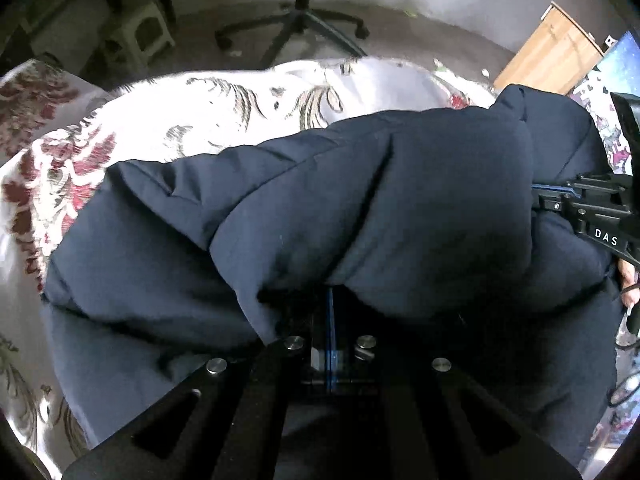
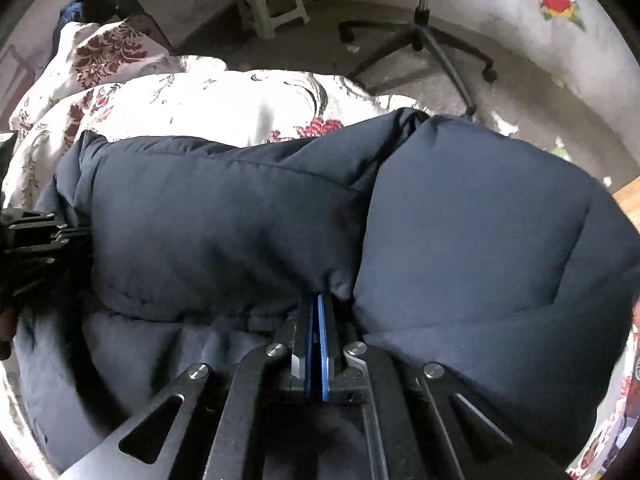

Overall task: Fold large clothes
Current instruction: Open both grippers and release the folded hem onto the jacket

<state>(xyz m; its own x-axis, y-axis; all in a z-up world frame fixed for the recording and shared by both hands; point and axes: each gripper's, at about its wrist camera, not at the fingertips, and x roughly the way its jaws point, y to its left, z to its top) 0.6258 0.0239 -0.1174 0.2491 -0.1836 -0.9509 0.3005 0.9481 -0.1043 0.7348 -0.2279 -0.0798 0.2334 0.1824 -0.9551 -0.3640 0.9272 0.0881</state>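
Close, steep-down views over shared jacket [image 1: 320,208]

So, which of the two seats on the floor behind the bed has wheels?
The black office chair: its star base ends in castors. The small pale plastic stool stands on plain fixed legs, left of the chair in the right wrist view.

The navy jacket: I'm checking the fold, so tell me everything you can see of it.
The jacket is dark navy, puffy and quilted, of smooth matte fabric with stitched seams. It lies bunched on a floral bedspread, one thick padded layer doubled over another. Both tongs are shut on its near edge: the left tongs and the right tongs, fabric puckered at each. No zip or collar shows.
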